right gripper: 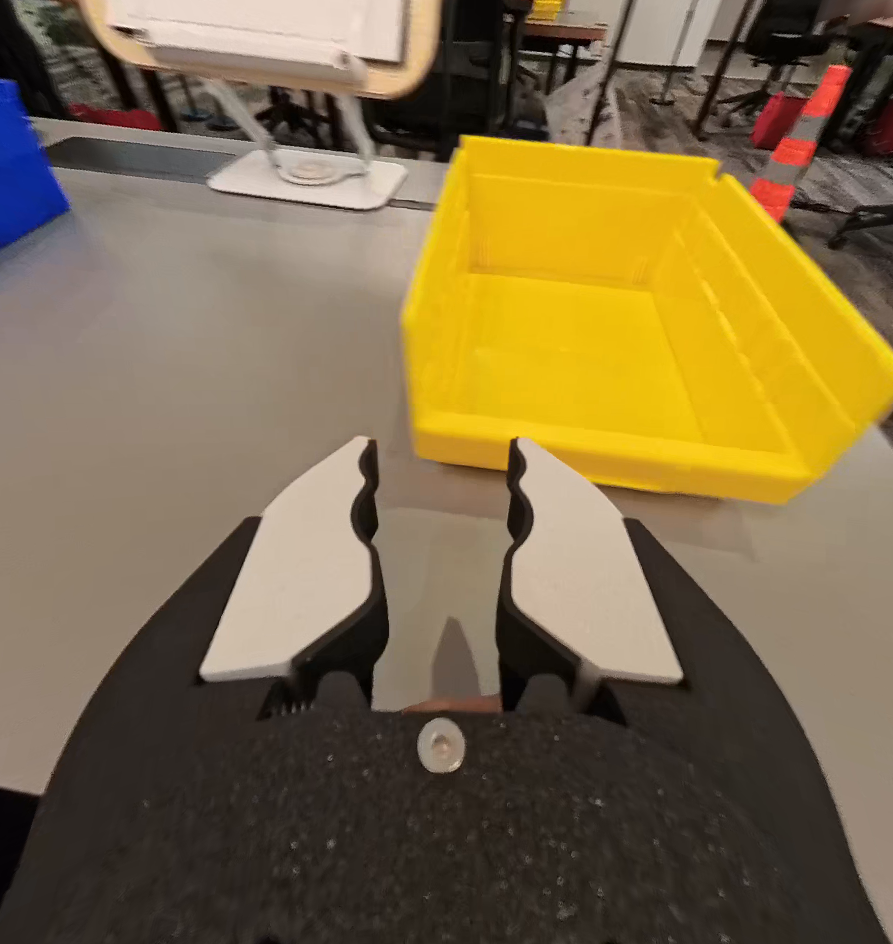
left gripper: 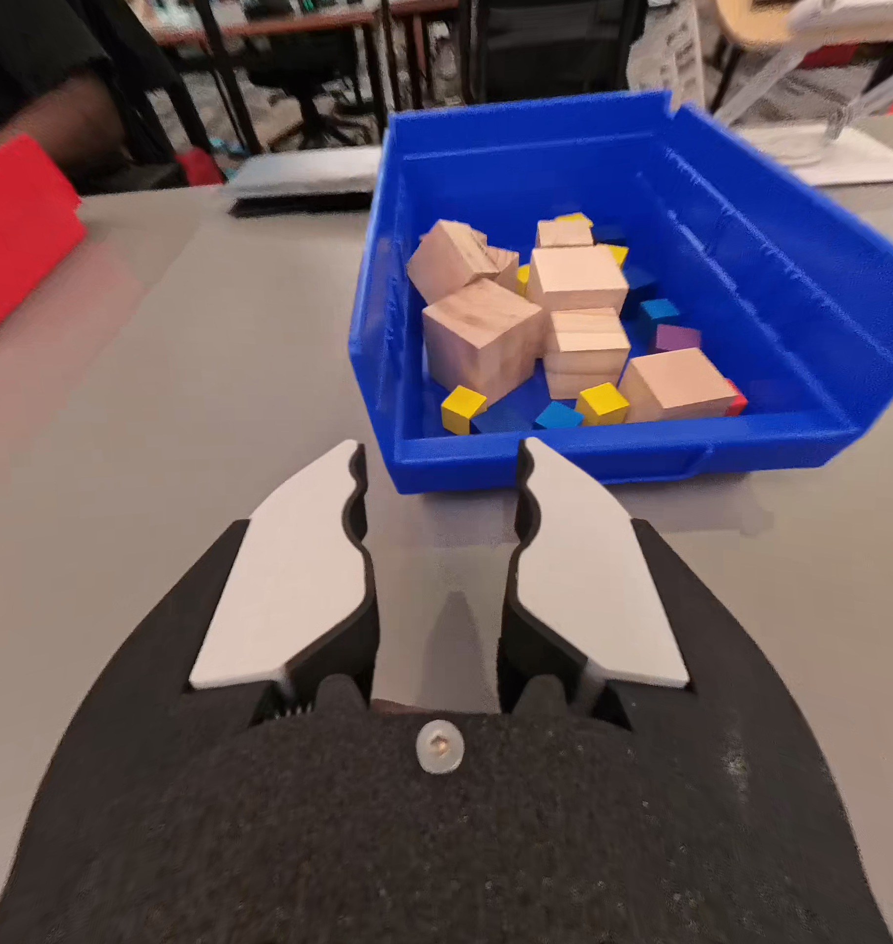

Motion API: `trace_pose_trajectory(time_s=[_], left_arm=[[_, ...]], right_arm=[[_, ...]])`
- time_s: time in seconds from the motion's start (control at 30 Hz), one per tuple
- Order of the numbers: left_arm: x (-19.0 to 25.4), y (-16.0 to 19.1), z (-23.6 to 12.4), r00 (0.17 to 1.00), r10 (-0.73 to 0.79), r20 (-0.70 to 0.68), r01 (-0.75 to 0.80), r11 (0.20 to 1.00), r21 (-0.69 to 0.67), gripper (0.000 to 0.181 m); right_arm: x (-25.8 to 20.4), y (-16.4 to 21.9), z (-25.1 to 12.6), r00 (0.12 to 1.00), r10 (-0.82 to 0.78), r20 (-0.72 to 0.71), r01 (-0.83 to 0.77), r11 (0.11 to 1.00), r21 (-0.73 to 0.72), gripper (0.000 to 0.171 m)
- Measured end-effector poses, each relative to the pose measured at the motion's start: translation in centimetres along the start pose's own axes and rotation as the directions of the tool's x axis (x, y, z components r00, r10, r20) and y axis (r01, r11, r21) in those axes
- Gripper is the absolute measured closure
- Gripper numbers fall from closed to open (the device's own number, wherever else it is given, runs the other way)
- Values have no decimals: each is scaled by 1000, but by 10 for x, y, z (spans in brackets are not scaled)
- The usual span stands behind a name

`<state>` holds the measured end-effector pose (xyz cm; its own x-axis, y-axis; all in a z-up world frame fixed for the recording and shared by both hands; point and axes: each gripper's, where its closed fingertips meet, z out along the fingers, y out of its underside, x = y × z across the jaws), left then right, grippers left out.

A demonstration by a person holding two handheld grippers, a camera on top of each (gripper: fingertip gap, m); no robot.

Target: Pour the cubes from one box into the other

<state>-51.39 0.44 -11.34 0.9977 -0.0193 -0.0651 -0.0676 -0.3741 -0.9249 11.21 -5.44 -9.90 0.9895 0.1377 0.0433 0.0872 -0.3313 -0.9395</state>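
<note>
A blue box [left gripper: 771, 286] stands on the grey table ahead of my left gripper [left gripper: 441, 454]. It holds several large wooden cubes [left gripper: 485, 337] and several small coloured cubes, such as a yellow one [left gripper: 462, 407]. My left gripper is open and empty, its fingertips just short of the box's near wall. A yellow box [right gripper: 561, 449] with nothing in it stands ahead and right of my right gripper [right gripper: 441, 452], which is open and empty just before its near left corner. A corner of the blue box [right gripper: 5, 168] shows at the far left of the right wrist view.
A red box [left gripper: 15, 225] lies at the left table edge. A flat grey and black object [left gripper: 306, 186] lies behind the blue box. A white stand [right gripper: 306, 179] with a tilted board sits at the table's back. An orange cone [right gripper: 801, 143] stands on the floor.
</note>
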Motion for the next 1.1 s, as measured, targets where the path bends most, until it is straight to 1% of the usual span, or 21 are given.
trace_pose_trajectory(time_s=[0.03, 0.07, 0.17, 0.2, 0.27, 0.3, 0.33, 0.43, 0.5, 0.57, 0.63, 0.67, 0.7, 0.77, 0.8, 0.83, 0.87, 0.9, 0.97, 1.0, 1.1], left_arm=[[-7, 3, 10, 1000, -13, -4, 13, 999, -29, 121], [-15, 4, 19, 1000, -29, -3, 29, 999, -40, 121], [-28, 4, 43, 995, -81, -61, 78, 996, -51, 121], [-29, 2, 48, 991, -98, -86, 94, 994, -50, 125], [-26, -5, 53, 980, -133, -146, 129, 991, -38, 144], [-22, -8, 54, 973, -146, -177, 142, 989, -37, 162], [-19, -9, 56, 971, -148, -190, 143, 989, -41, 174], [-19, -11, 63, 984, -119, -131, 112, 992, -61, 176], [-18, -11, 65, 992, -99, -84, 92, 993, -80, 178], [-14, -11, 65, 993, -100, -66, 95, 992, -82, 179], [-12, -11, 64, 992, -112, -62, 107, 991, -76, 179], [-11, -11, 64, 992, -113, -62, 108, 991, -75, 179], [-11, -11, 64, 992, -112, -61, 108, 991, -75, 179], [-11, -11, 64, 992, -115, -61, 110, 991, -72, 179], [-11, -11, 64, 991, -115, -62, 111, 991, -69, 179], [-11, -11, 64, 991, -118, -64, 114, 991, -66, 179], [-11, -11, 64, 991, -121, -66, 117, 991, -62, 178], [-10, -11, 64, 990, -121, -65, 117, 991, -61, 178], [-10, -11, 63, 992, -115, -57, 111, 992, -66, 179], [-10, -11, 64, 992, -110, -54, 106, 992, -69, 179], [-7, -12, 64, 993, -103, -57, 99, 993, -67, 178]], right_arm=[[-19, -5, 3, 999, -18, 35, 18, 1000, 0, 121], [-41, -8, 6, 997, -31, 77, 32, 999, -3, 119], [-119, -16, 18, 968, -48, 245, 52, 999, -13, 117], [-144, -17, 25, 954, -48, 296, 59, 998, -29, 117], [-195, -24, 41, 915, -5, 402, 45, 995, -89, 115], [-221, -33, 51, 889, 18, 457, 41, 992, -119, 112], [-245, -44, 64, 866, 38, 499, 39, 989, -143, 111], [-316, -90, 115, 807, 89, 584, 45, 977, -210, 112], [-364, -110, 148, 764, 143, 630, 106, 934, -341, 114], [-395, -119, 183, 768, 162, 620, 183, 872, -454, 121], [-414, -114, 214, 791, 224, 570, 216, 769, -602, 120], [-418, -109, 227, 813, 231, 534, 233, 711, -664, 120], [-419, -106, 240, 836, 217, 504, 245, 674, -697, 123], [-409, -103, 264, 894, 122, 432, 264, 636, -725, 135], [-403, -102, 273, 913, 79, 401, 271, 618, -738, 136], [-397, -102, 281, 929, 71, 362, 249, 604, -757, 128], [-398, -101, 285, 935, 118, 334, 205, 589, -782, 128], [-403, -99, 286, 931, 185, 315, 159, 572, -805, 136], [-415, -95, 288, 916, 275, 293, 108, 534, -839, 161], [-415, -93, 291, 926, 271, 264, 91, 519, -850, 162], [-411, -92, 293, 960, 168, 223, 110, 505, -856, 167]])
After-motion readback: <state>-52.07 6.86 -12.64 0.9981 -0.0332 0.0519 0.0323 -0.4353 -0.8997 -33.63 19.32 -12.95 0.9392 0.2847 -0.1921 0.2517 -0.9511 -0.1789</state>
